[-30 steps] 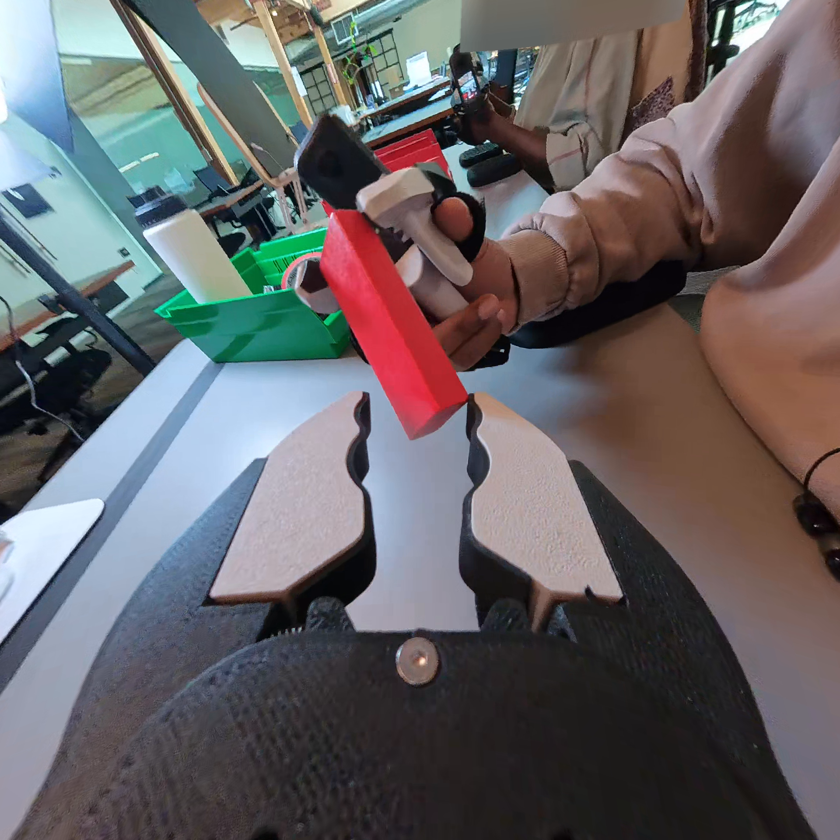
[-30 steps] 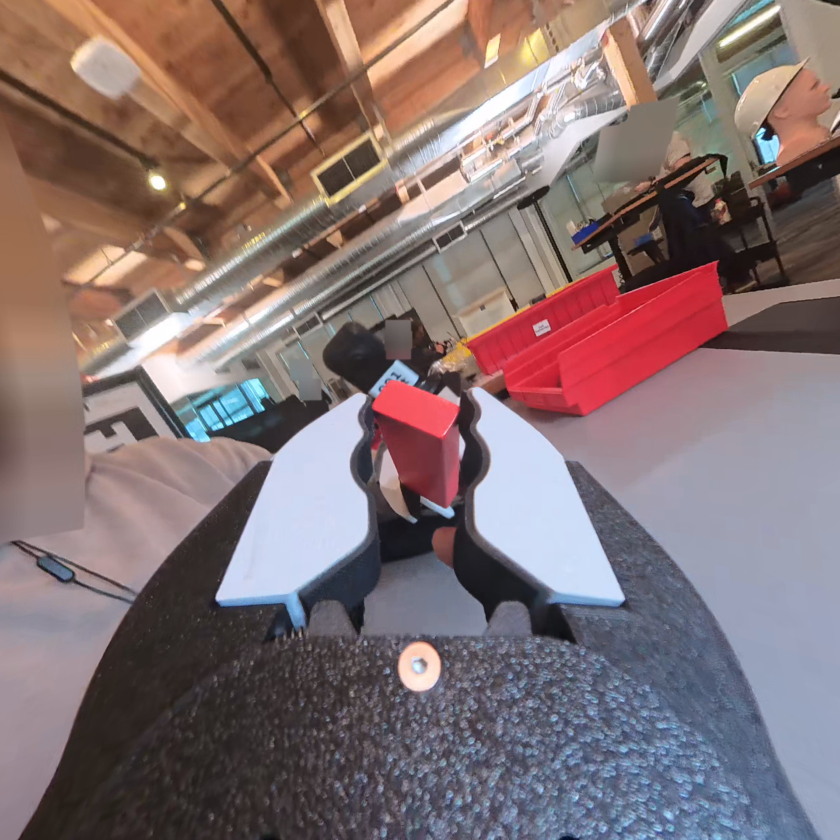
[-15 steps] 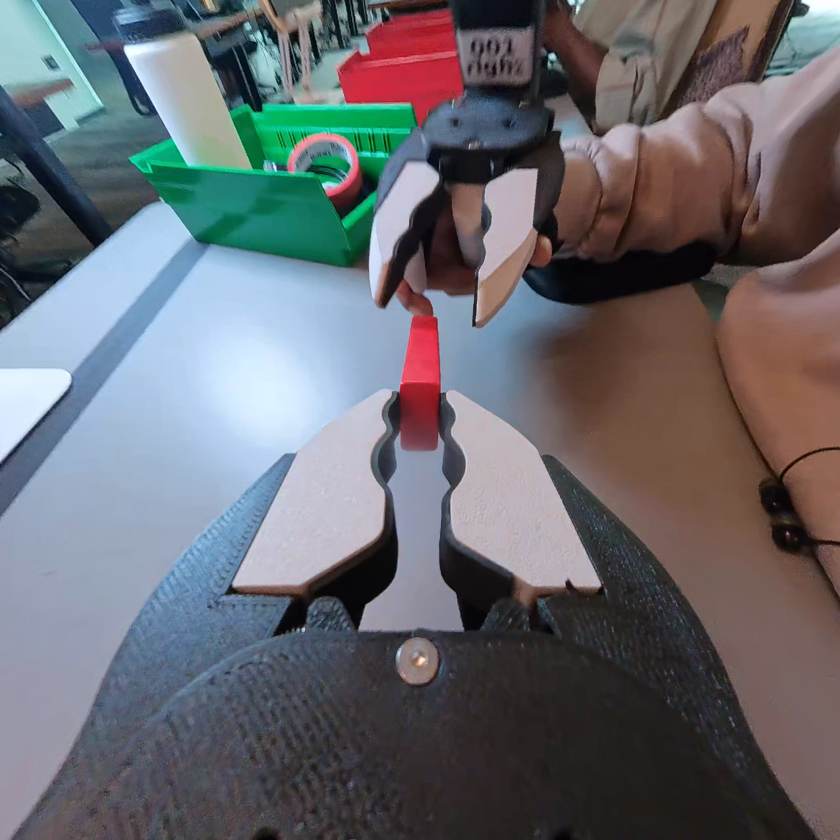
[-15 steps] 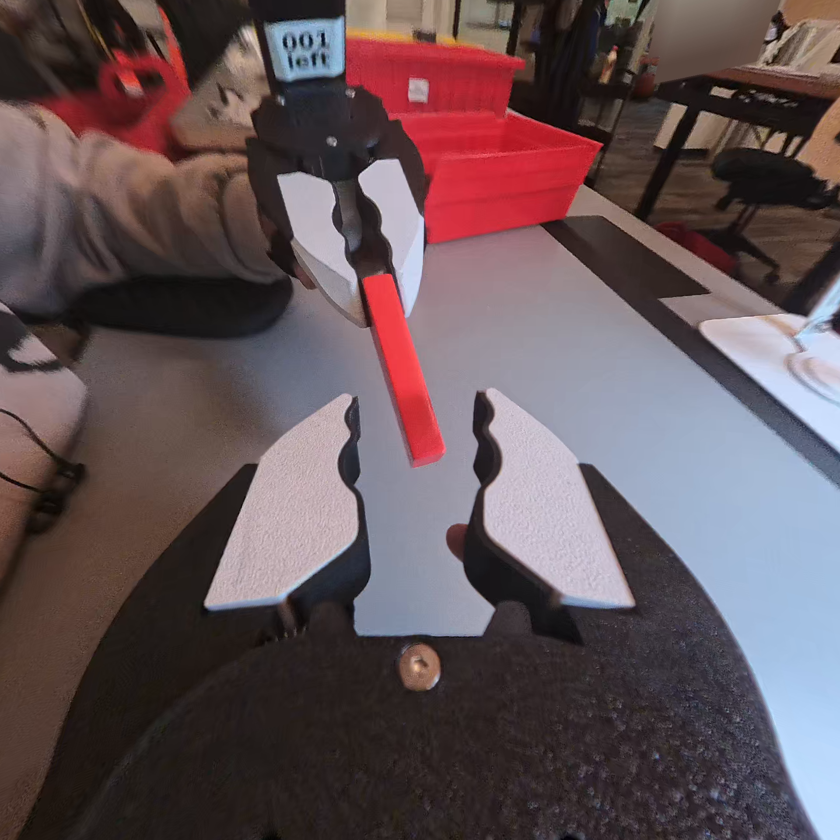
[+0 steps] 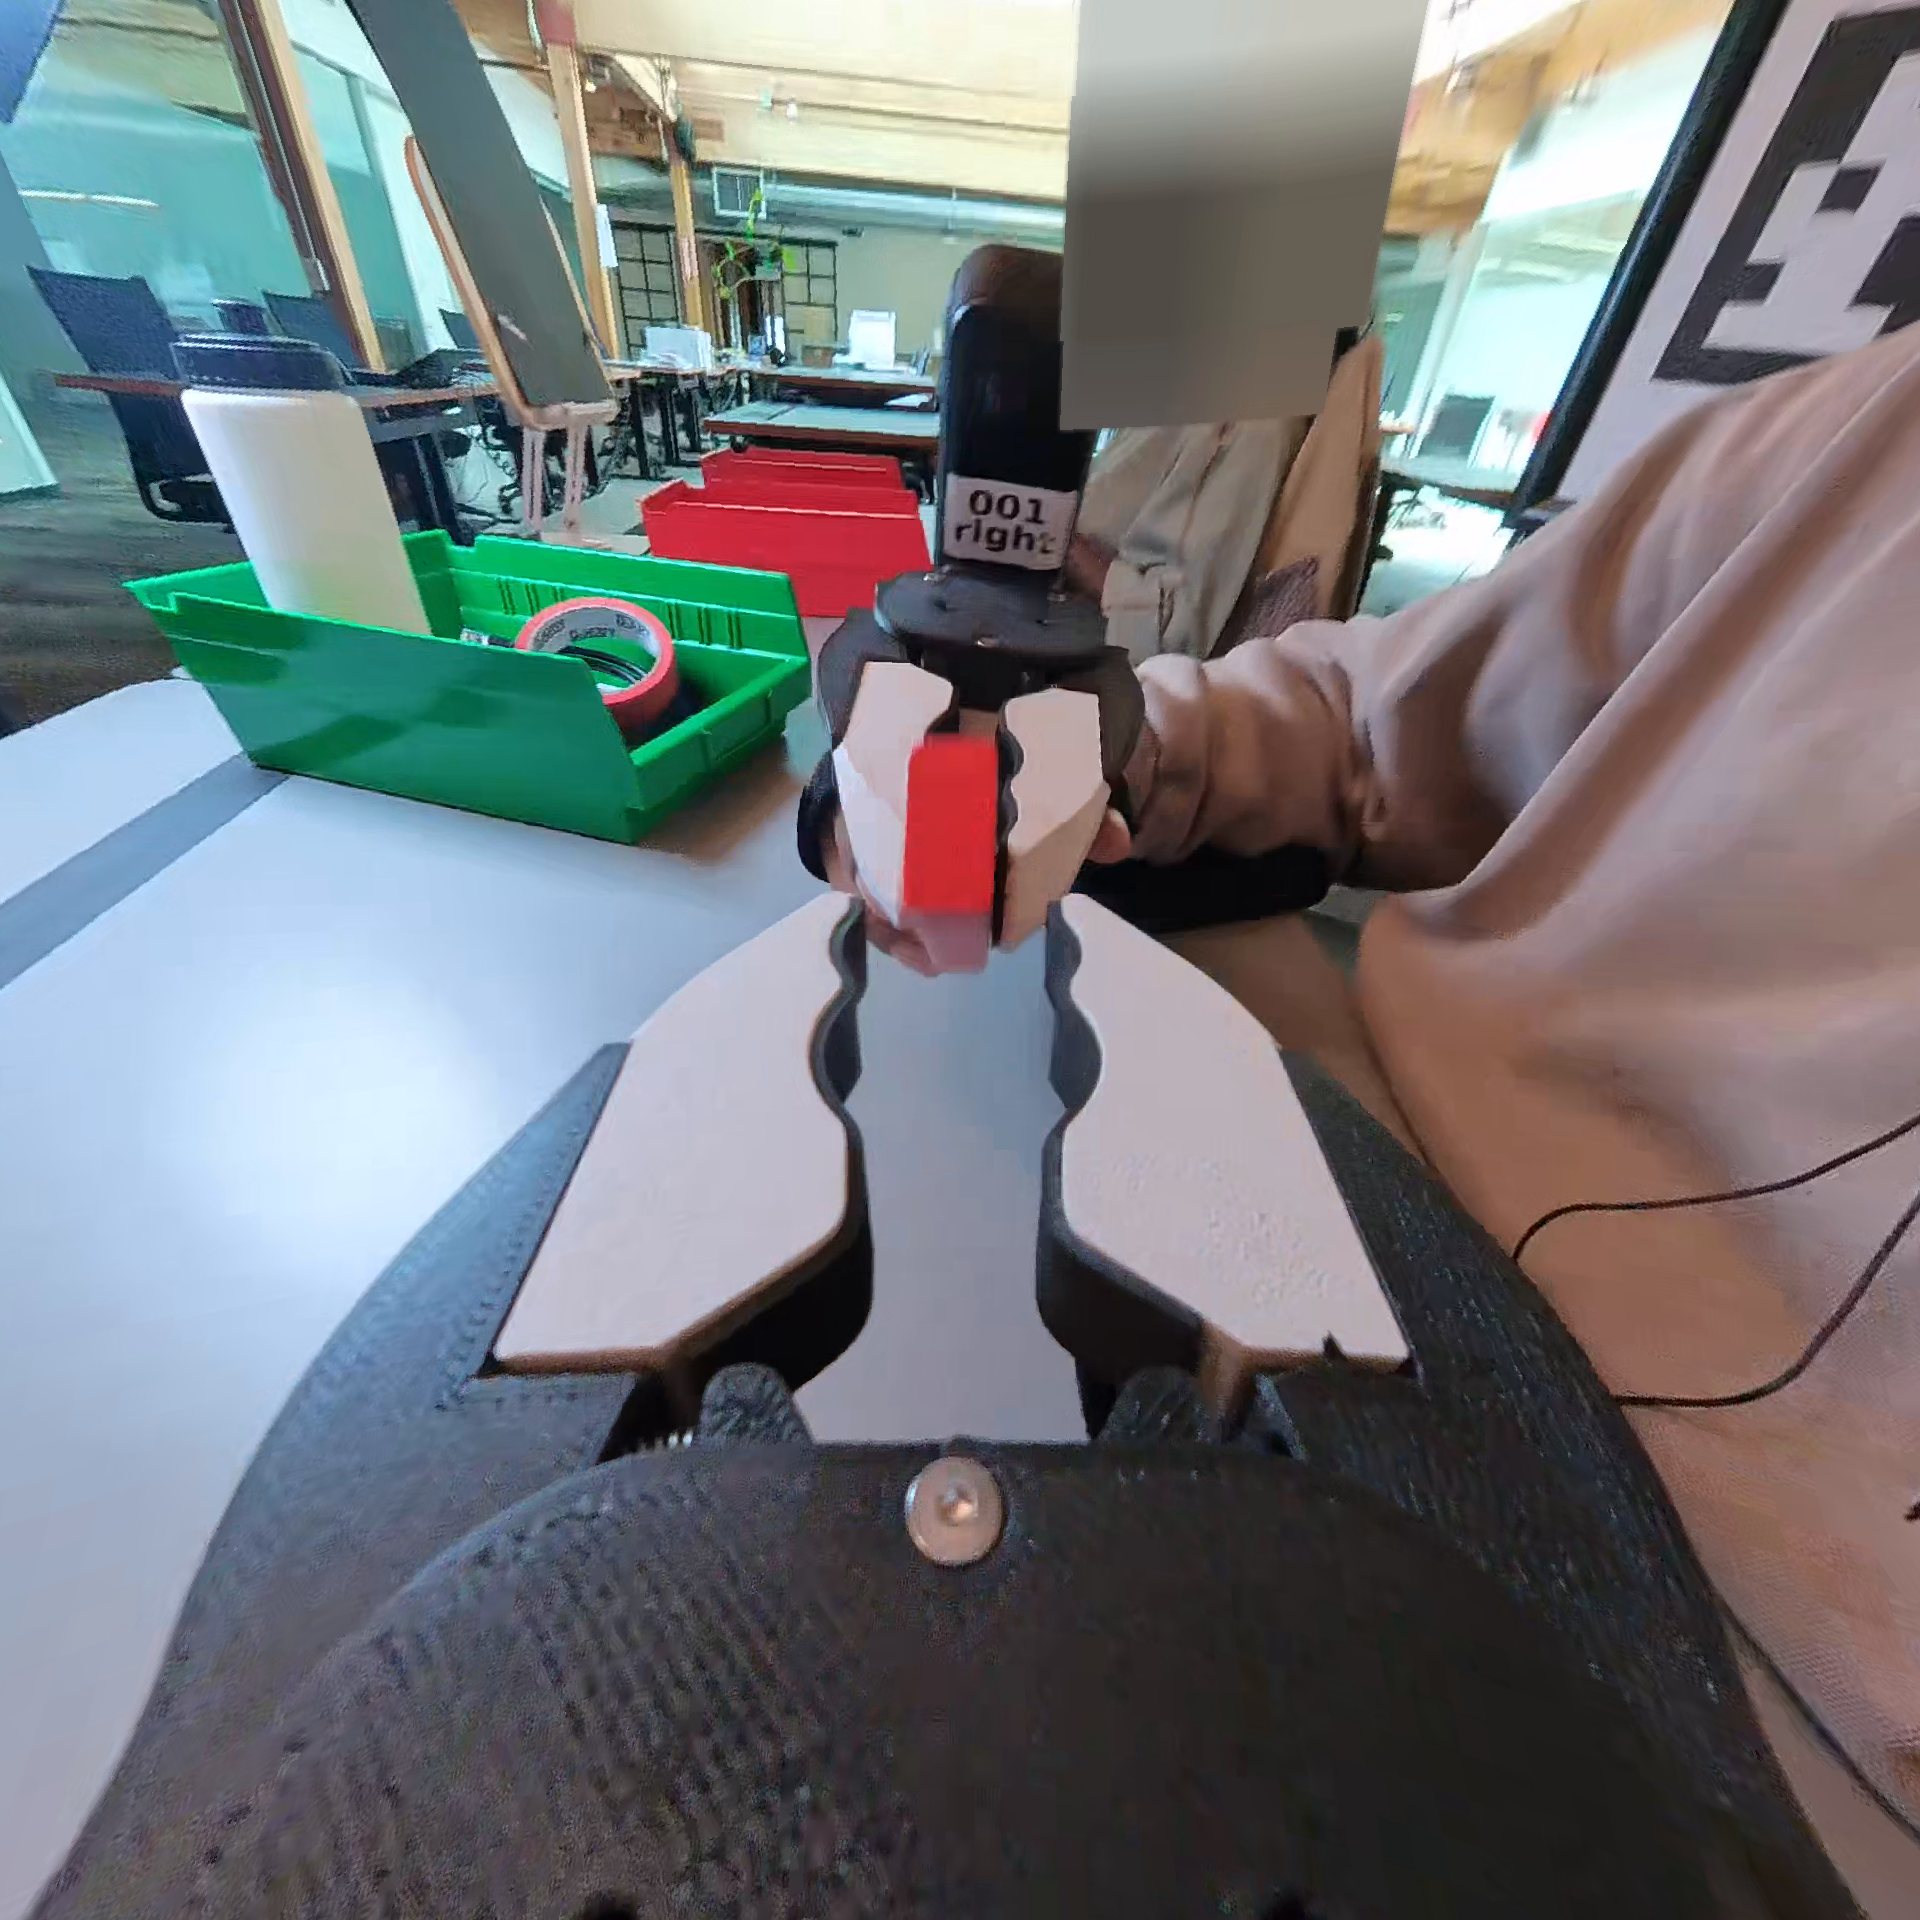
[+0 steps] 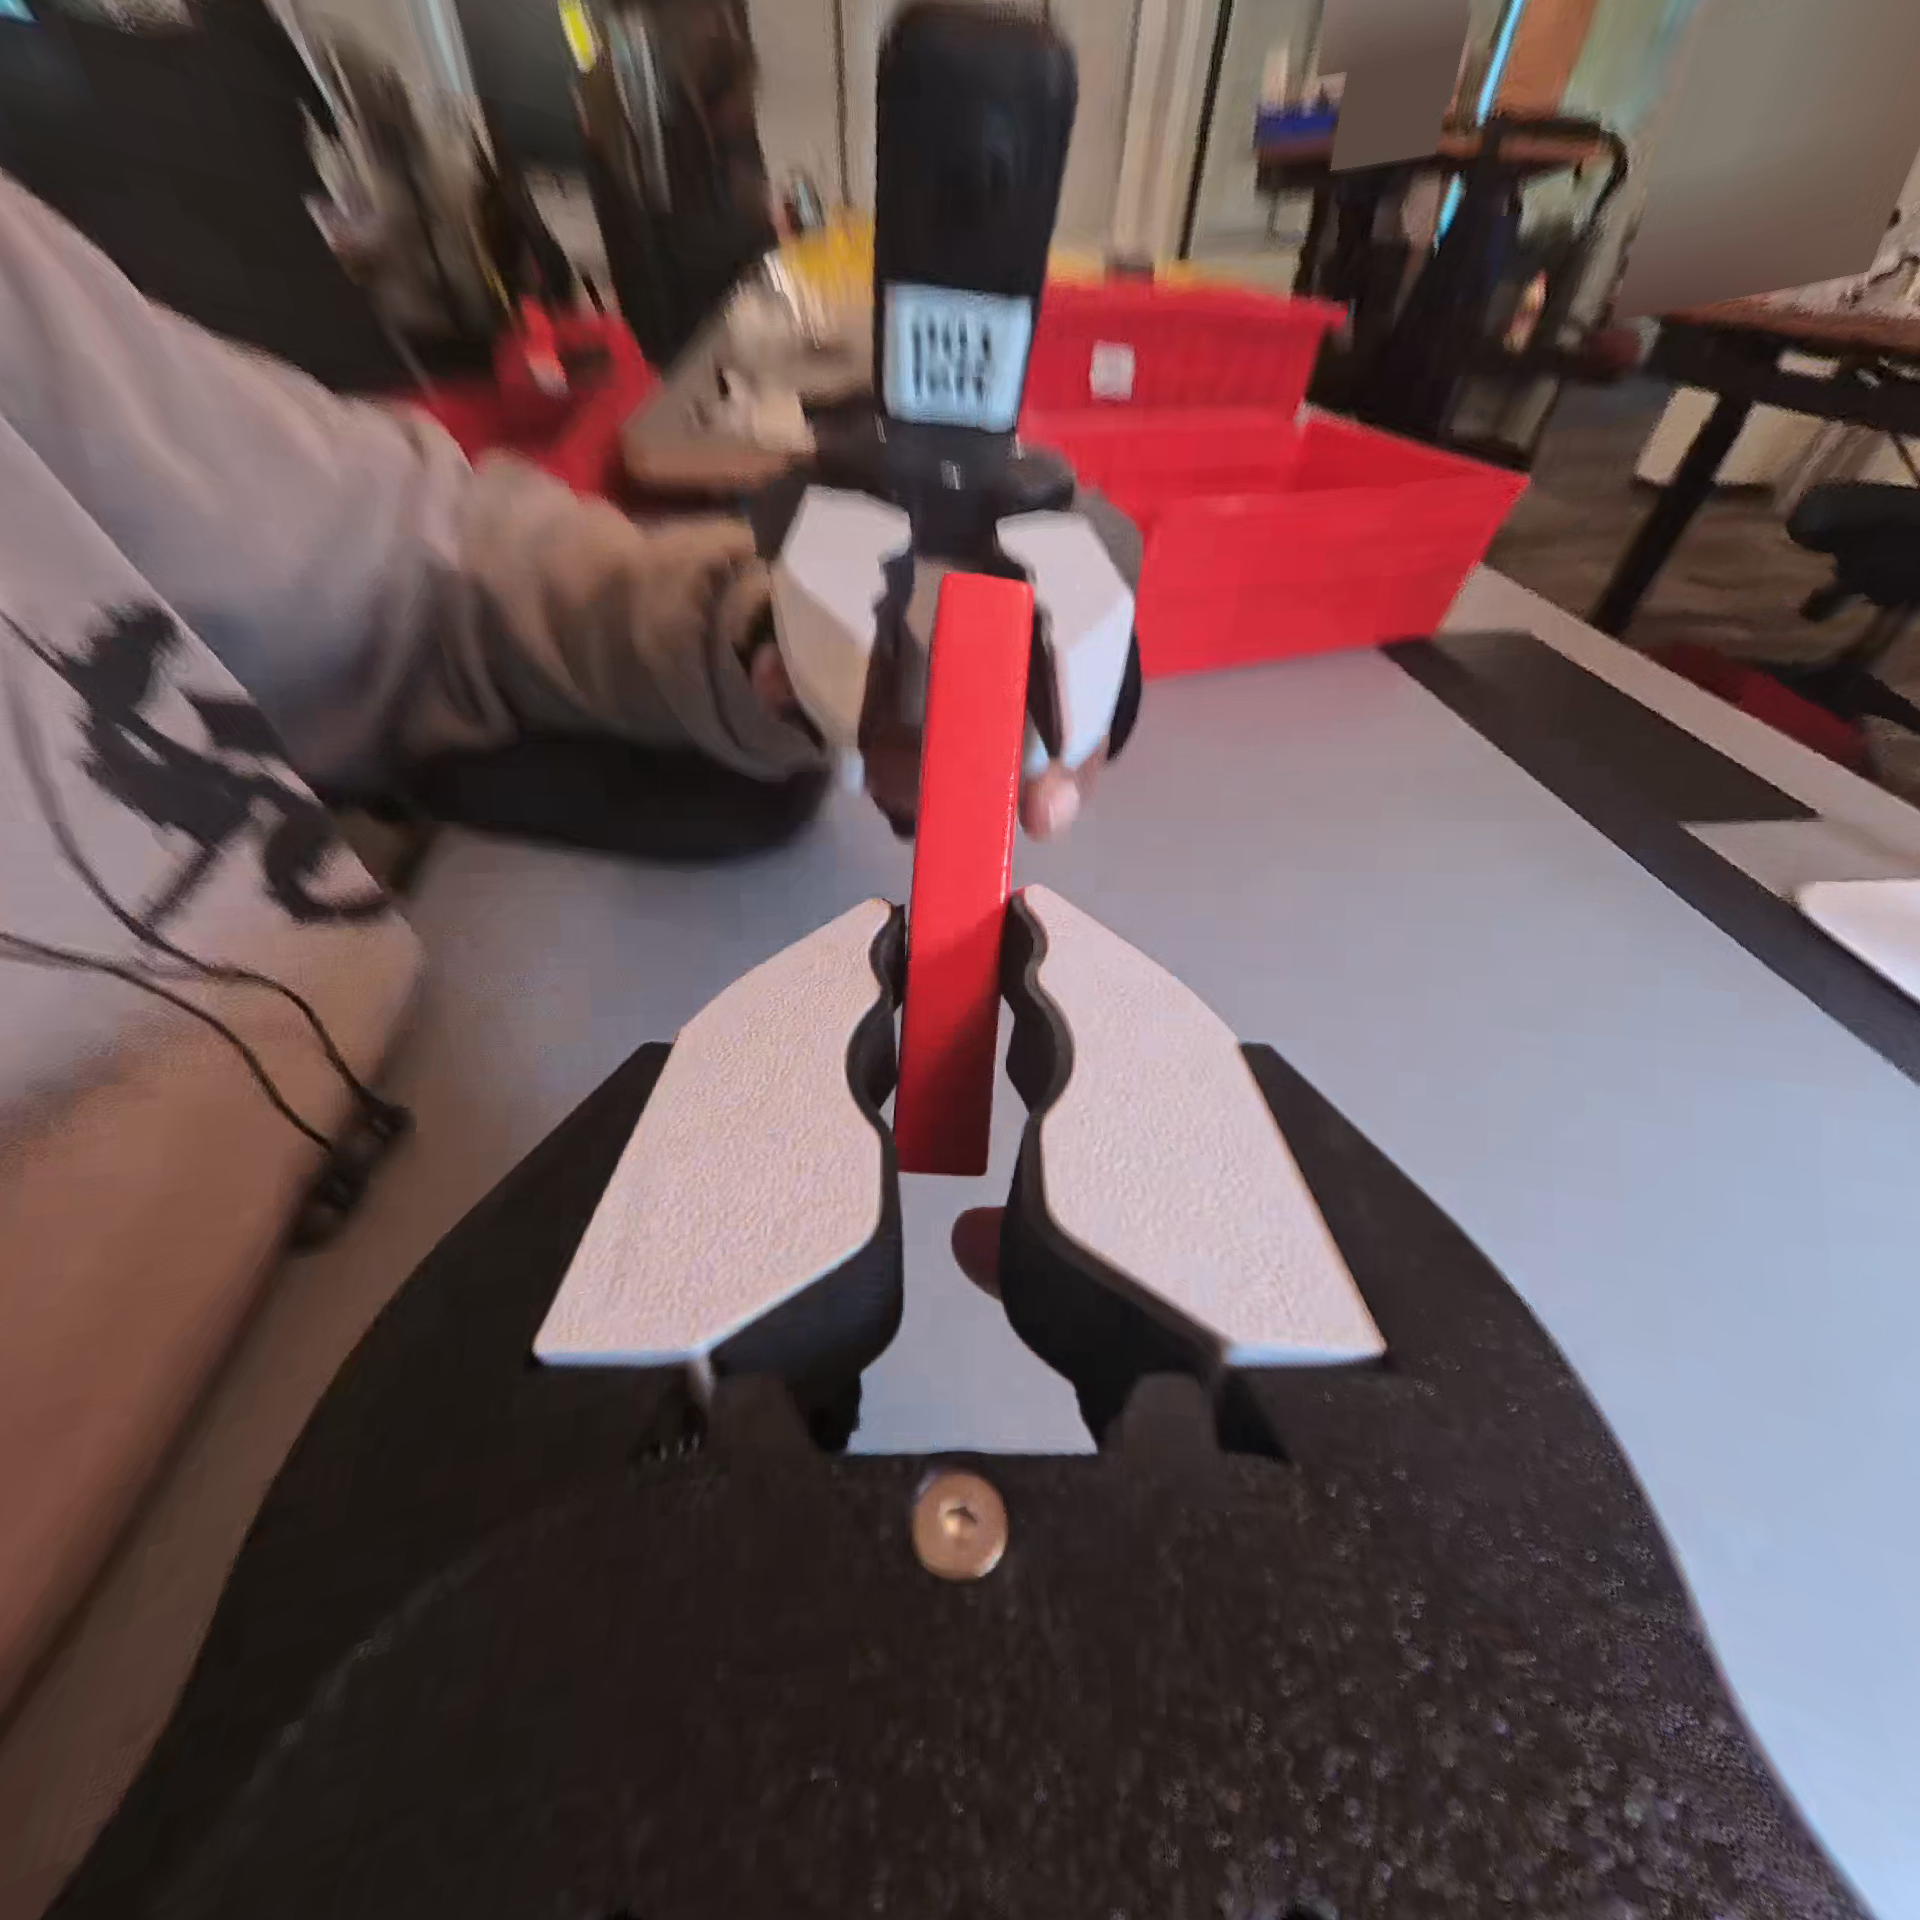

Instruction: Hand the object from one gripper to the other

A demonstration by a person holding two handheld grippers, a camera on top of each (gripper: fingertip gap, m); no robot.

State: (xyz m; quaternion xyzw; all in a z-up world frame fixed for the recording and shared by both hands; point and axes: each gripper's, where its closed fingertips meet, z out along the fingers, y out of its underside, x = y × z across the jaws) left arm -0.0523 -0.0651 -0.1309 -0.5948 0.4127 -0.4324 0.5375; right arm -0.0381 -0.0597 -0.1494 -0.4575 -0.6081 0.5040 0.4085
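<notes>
both grippers are up over the grey table (image 5: 312, 1039) facing each other: my right gripper (image 6: 954, 914) has its fingers clamped on the red block (image 6: 961, 883), while my left gripper (image 5: 951, 935) sits spread apart with nothing in it, just short of the block's end. further back there's a green bin (image 5: 436, 717) with a roll of red tape (image 5: 608, 649) inside.

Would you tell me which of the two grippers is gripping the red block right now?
The right gripper: its fingers are shut on the red block, while the left gripper stands open.
</notes>
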